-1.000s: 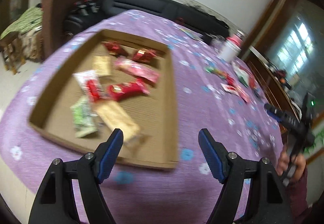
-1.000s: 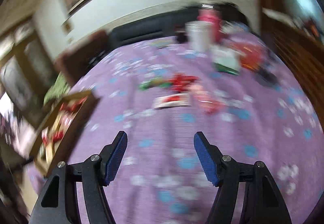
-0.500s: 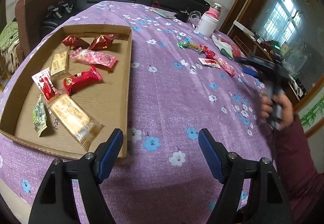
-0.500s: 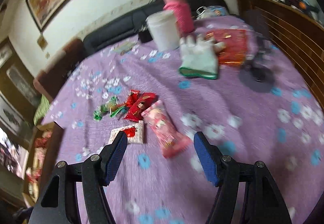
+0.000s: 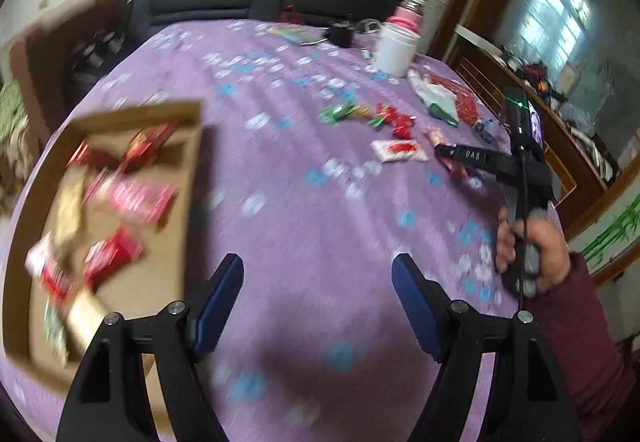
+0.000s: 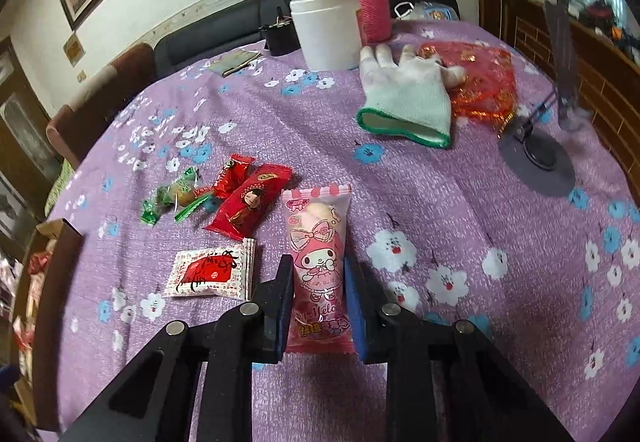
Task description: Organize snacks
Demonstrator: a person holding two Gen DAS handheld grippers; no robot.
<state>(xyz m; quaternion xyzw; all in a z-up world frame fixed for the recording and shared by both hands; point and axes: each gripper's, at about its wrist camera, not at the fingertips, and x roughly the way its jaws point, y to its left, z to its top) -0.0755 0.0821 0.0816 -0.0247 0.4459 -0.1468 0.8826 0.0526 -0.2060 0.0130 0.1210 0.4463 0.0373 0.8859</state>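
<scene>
Pickup step: the right gripper (image 6: 319, 288) is closing its fingers (image 6: 283, 294) onto the pink snack packet (image 6: 318, 266) between them, the left gripper (image 5: 318, 300) gapes empty, and next comes carrying it to the cardboard tray (image 5: 176, 178).

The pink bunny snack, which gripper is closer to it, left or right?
Right. The right gripper has its jaws closing around the pink bunny snack. The left gripper hovers open over bare tablecloth, far from it.

Glossy plastic wrapper (image 6: 318, 262); matt woven cloth (image 6: 460, 210); knitted white glove (image 6: 408, 98); rough brown cardboard box (image 5: 132, 294); smooth white plastic cup (image 6: 326, 30); pink knit sleeve (image 6: 372, 8).
</scene>
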